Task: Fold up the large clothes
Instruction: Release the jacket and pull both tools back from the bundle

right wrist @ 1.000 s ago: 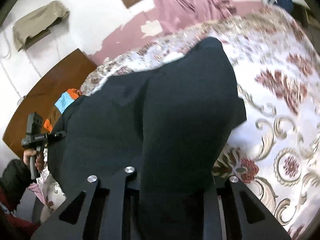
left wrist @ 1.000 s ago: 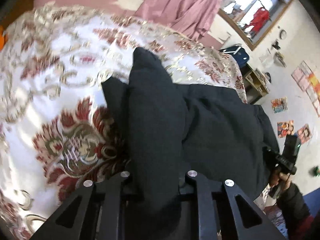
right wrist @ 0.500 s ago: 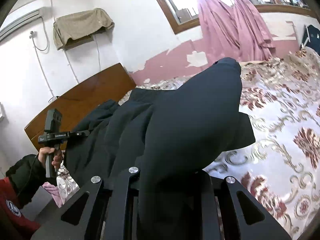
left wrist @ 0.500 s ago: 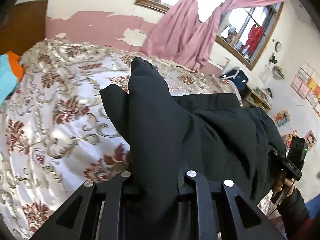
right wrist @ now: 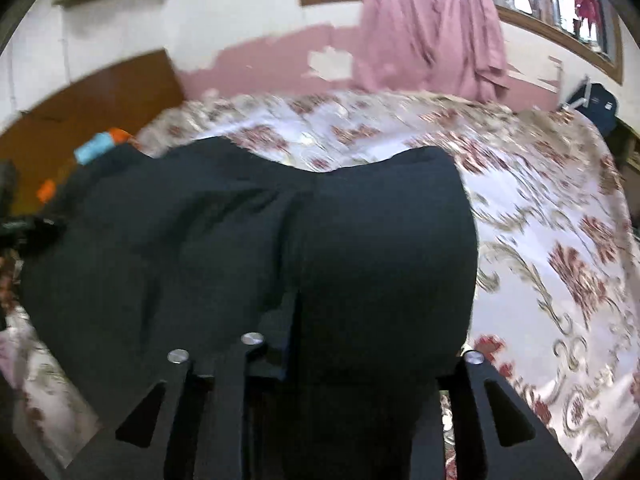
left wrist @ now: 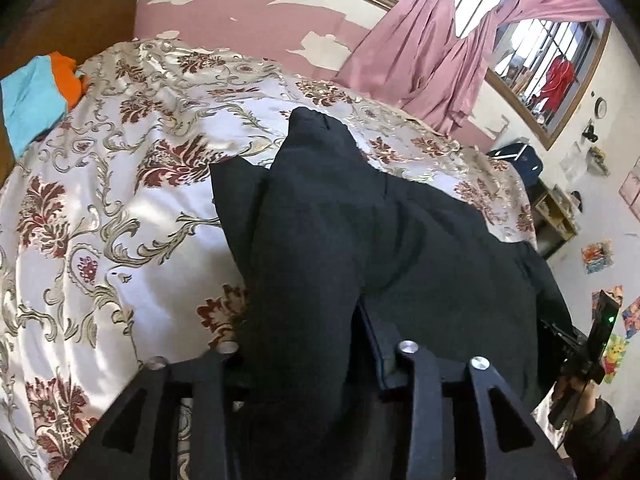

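Nearest in the left wrist view, the left claw [left wrist: 316, 354] is closed on a thick bunch of the black garment [left wrist: 420, 240], which rises between its fingers and hides their tips; in the right wrist view the right claw [right wrist: 360, 354] likewise grips a broad roll of the garment [right wrist: 248, 248], cloth bulging up over its fingers; that view is smeared by motion blur, so finer detail there is unsure. Between the two claws the garment hangs in a wide, sagging sheet above the bed [left wrist: 100, 208], one flap jutting out to the left in the left view; the right claw [left wrist: 584, 356] shows small at the far edge of that view, at the garment's other end. Judging by this, the fold is at an early or middle stage: the garment is gathered and lifted by two points, but no flat, squared fold lies on the bed yet; laying it down, doubling it over and smoothing it remain. Farther off lie blue and orange clothes [left wrist: 36, 96] by the headboard [left wrist: 68, 4]; beyond, pink curtains [left wrist: 440, 60]; no container with visible contents can be made out.
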A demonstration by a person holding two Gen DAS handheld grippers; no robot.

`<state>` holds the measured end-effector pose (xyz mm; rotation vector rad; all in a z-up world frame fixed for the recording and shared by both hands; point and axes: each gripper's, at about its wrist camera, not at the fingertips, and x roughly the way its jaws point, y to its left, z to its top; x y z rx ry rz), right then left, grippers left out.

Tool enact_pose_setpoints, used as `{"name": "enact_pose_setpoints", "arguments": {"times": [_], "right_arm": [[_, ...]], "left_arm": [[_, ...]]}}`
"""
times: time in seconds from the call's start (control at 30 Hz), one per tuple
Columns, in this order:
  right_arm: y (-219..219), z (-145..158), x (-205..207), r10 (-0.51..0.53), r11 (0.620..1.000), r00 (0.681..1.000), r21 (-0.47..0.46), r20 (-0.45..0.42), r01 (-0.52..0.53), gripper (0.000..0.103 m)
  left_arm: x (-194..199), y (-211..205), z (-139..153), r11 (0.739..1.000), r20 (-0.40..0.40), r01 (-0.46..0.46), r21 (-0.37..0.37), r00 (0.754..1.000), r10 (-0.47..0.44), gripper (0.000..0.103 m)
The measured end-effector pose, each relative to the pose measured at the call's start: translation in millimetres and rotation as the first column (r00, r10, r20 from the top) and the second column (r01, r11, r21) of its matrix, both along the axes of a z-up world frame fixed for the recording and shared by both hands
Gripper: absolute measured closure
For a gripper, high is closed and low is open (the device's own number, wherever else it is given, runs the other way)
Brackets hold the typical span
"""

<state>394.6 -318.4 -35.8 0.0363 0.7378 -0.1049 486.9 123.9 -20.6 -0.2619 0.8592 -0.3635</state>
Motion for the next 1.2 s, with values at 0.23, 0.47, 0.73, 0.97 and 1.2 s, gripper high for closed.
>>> {"name": "enact_pose_setpoints", "arguments": {"times": [0.23, 0.47, 0.73, 0.97, 1.2], "right_arm": [[-4.3, 10.0, -10.7, -0.061, 0.998, 0.998, -0.013, 0.002, 0.061, 0.020], [11.2, 27.0, -45.9, -0.109, 0.994, 0.988, -0.002, 0.112, 0.110, 0.004], [37.8, 51.5, -103.2, -0.103, 0.994, 0.950, -0.009, 0.296, 0.111, 0.001], [67.7, 81.7, -141.2, -0.071, 0.993, 0.914, -0.062, 0.400, 0.104, 0.001], [101.4, 98.7, -179.9, -0.033, 0.992, 0.890, -0.091, 0.455, 0.083, 0.001]], "left_arm": [[-24.3, -3.0, 20.6, 0.971, 0.081, -0.174, 0.162, 0.983, 0.162, 0.016], [-72.2, -21.1, 53.2, 0.942, 0.255, -0.233, 0.240, 0.952, 0.170, 0.004], [-135.1, -53.2, 82.9, 0.954, 0.393, -0.206, 0.218, 0.913, 0.107, 0.000], [-179.5, -66.6, 100.0, 0.971, 0.450, -0.177, 0.163, 0.889, 0.086, 0.000], [-233.7, -75.1, 112.9, 0.973, 0.522, -0.181, 0.144, 0.849, 0.081, 0.000]]}}
